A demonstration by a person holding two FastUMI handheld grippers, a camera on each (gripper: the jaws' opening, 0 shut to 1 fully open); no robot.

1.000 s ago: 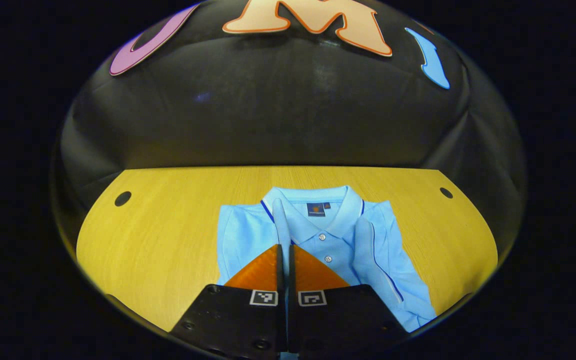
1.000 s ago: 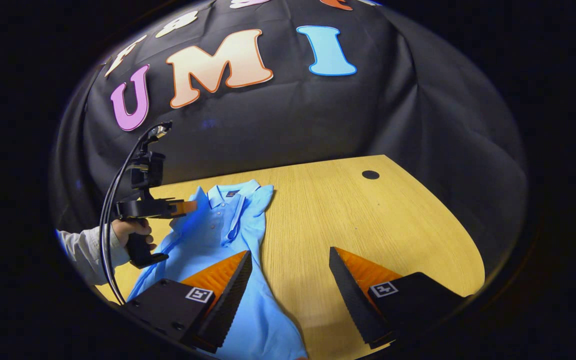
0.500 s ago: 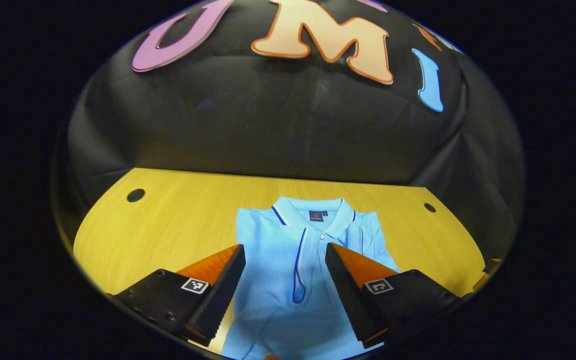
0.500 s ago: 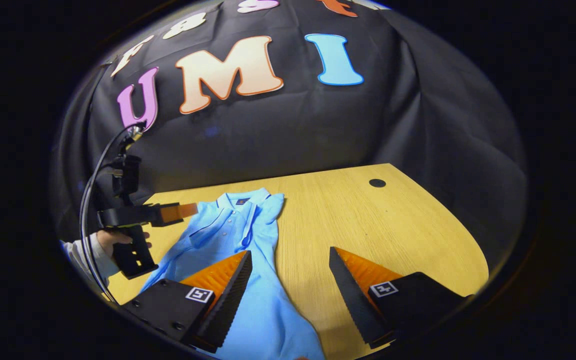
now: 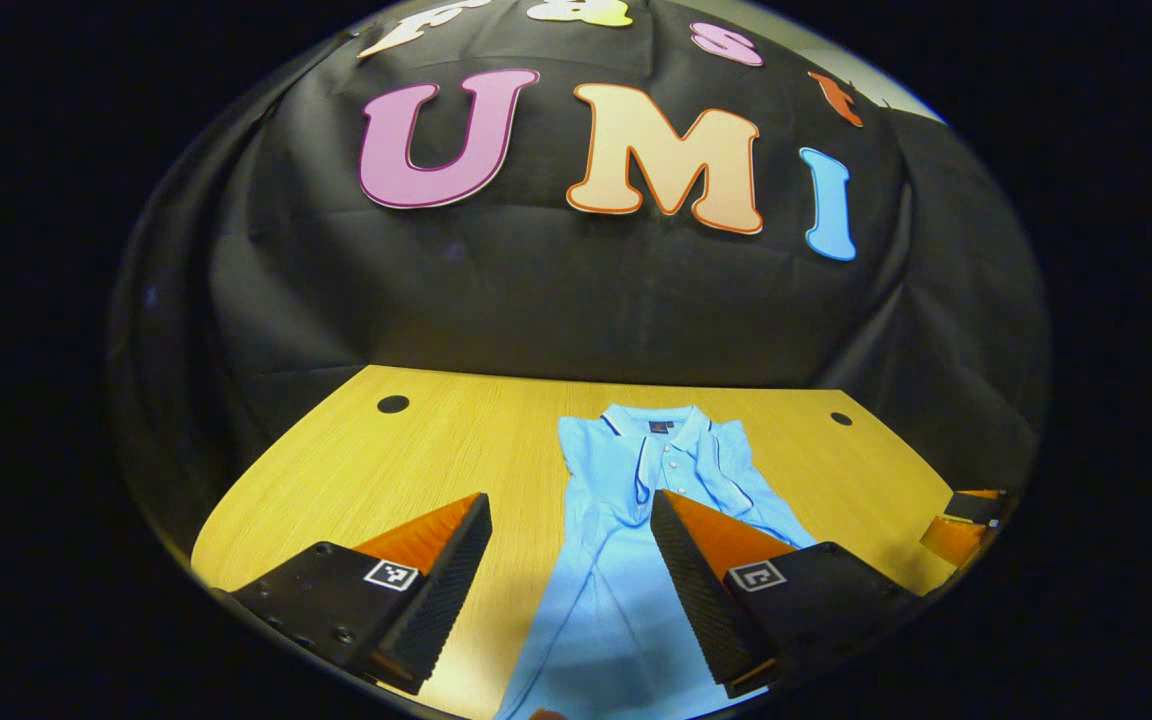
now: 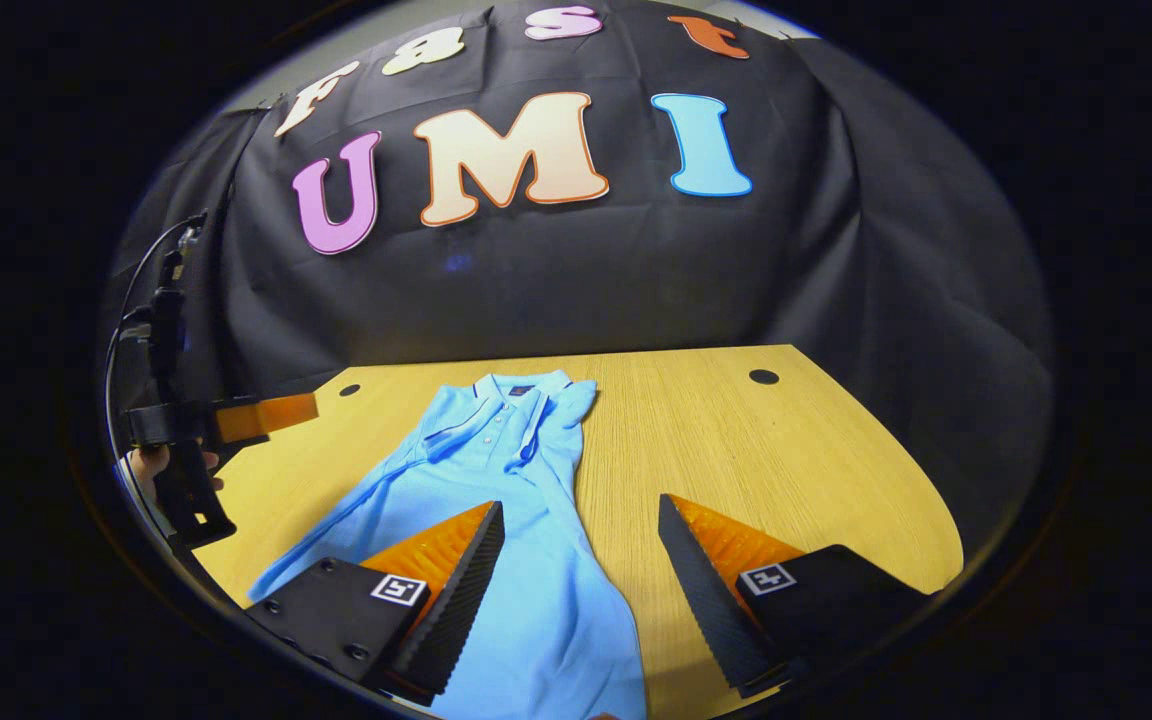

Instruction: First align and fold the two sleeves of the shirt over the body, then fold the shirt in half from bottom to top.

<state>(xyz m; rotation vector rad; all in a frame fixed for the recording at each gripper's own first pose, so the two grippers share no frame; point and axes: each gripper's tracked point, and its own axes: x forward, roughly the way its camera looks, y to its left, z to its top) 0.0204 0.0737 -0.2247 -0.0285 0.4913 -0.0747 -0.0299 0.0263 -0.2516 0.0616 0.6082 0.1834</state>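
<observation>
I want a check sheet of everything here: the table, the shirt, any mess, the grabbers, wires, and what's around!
Surface: wooden table with round holes.
Job's things: blue shirt lies flat, collar far, both sleeves folded over the body; bottom fold not done.
Clutter: nothing seen.
Grippers: left gripper open above the shirt's lower part; right gripper open by its right edge.
Cables: black cable loops above the left gripper.
Surroundings: black cloth wall.

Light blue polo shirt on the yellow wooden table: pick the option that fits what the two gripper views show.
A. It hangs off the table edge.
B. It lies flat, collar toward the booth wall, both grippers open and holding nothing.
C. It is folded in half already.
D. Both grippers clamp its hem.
B: the light blue polo shirt lies flat on the yellow wooden table, collar far, while the left gripper and right gripper have their jaws apart and empty.
</observation>
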